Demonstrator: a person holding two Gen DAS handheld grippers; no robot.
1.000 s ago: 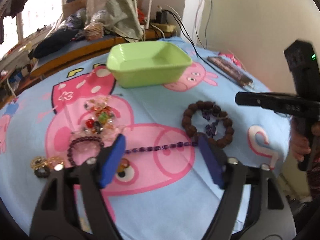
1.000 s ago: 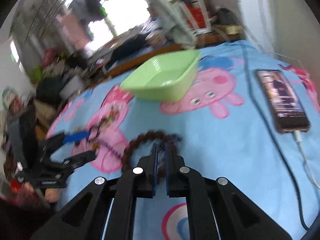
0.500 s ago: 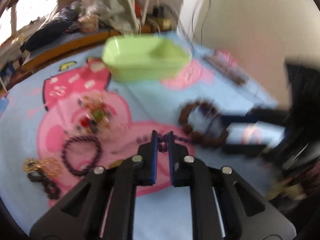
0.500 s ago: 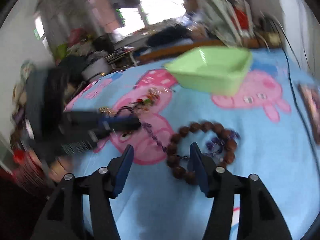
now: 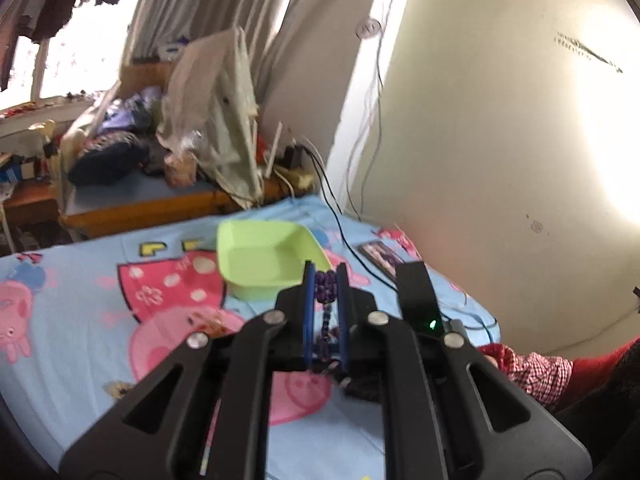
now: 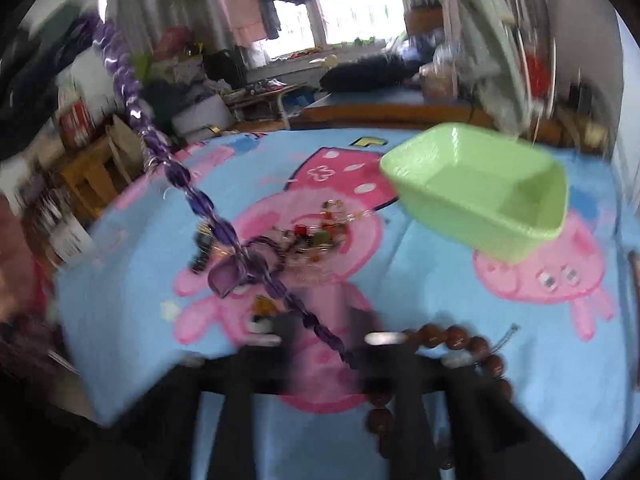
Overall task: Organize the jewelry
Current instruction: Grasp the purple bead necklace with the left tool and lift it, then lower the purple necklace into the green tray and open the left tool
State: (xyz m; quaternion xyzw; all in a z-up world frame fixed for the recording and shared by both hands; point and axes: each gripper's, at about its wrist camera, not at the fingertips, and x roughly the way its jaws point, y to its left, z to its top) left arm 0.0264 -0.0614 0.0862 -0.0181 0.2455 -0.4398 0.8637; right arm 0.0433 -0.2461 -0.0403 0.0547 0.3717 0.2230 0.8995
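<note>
A green tray (image 5: 267, 258) sits empty on the cartoon-print sheet (image 5: 80, 320). The left gripper (image 5: 326, 280) pinches a purple bead chain (image 5: 325, 286); the right gripper (image 6: 324, 344), blurred, is pressed together. Only the right view shows the brown bead bracelet (image 6: 460, 338) and jewelry pile (image 6: 312, 236).

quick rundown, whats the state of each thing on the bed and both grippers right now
left gripper: shut on the purple bead necklace
purple bead necklace: lifted, strung taut through the air
right gripper: shut, blurred; necklace runs to it
green tray: upright, empty
brown bead bracelet: lying flat
phone: lying flat, cable plugged
</note>
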